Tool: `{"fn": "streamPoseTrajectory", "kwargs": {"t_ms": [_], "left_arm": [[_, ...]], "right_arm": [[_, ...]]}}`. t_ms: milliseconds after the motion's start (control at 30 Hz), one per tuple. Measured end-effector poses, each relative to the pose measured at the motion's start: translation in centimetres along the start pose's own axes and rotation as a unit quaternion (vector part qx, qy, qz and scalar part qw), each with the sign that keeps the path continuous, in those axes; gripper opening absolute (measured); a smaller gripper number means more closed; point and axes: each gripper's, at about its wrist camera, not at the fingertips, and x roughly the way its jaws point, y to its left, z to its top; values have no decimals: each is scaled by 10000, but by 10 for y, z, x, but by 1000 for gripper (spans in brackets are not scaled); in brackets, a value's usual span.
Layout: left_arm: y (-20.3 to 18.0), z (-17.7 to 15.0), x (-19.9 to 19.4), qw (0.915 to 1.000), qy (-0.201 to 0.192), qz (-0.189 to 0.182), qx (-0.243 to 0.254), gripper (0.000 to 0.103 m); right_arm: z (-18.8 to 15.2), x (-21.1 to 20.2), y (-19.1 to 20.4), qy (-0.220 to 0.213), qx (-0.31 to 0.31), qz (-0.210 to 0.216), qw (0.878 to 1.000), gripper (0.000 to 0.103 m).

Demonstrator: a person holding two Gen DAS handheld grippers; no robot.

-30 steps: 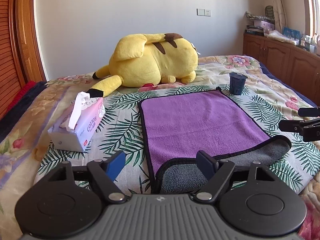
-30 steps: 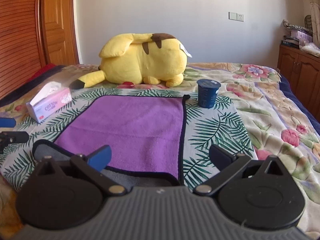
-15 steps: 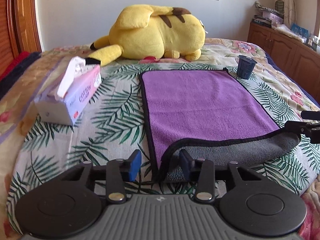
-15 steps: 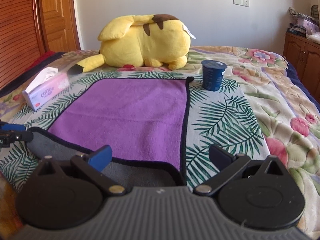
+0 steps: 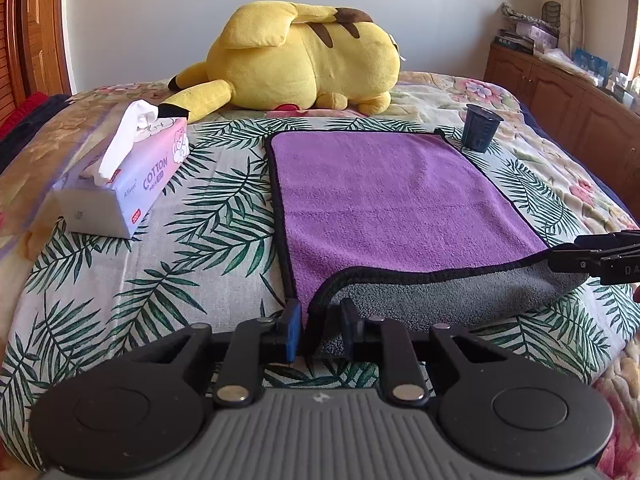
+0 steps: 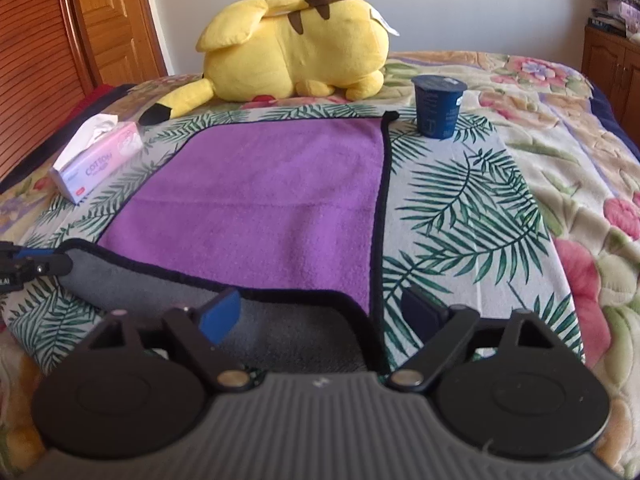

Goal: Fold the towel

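Two views. Left wrist: left gripper [image 5: 319, 330], clenched on the near left corner of the purple towel [image 5: 384, 196], whose near edge is turned over grey; tissue pack [image 5: 120, 182] left of towel. Right wrist: right gripper [image 6: 324, 314], jaws just closing but not yet gripping, straddling the towel's [image 6: 264, 200] near right corner; blue cup [image 6: 438, 106] beyond its far right corner.

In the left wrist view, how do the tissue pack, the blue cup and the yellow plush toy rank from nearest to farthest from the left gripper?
From the left gripper:
1. Tissue pack, on the left, beside the purple towel.
2. Blue cup, far right, at the towel's far corner.
3. Yellow plush toy, behind the towel, near the wall.
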Motion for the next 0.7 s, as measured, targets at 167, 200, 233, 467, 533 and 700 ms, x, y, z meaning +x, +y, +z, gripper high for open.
{"fn": "streamPoseTrajectory", "kwargs": {"t_ms": [167, 200, 233, 467, 533, 700], "left_arm": [[-1, -1, 0, 10000, 2, -11, 17, 0], [-1, -1, 0, 10000, 6, -12, 18, 0], [-1, -1, 0, 10000, 11, -9, 18, 0], [-2, -2, 1, 10000, -1, -6, 30, 0], [-2, -2, 0, 10000, -12, -12, 25, 0], [-3, -1, -1, 10000, -23, -19, 34, 0]], "right_arm": [[0, 2, -6, 159, 136, 87, 9997, 85], [0, 2, -7, 188, 167, 100, 9996, 84], [0, 2, -8, 201, 190, 116, 9995, 83], [0, 4, -15, 366, 335, 188, 9986, 69], [0, 4, -15, 393, 342, 198, 9984, 65], [1, 3, -17, 443, 353, 211, 9982, 54]]}}
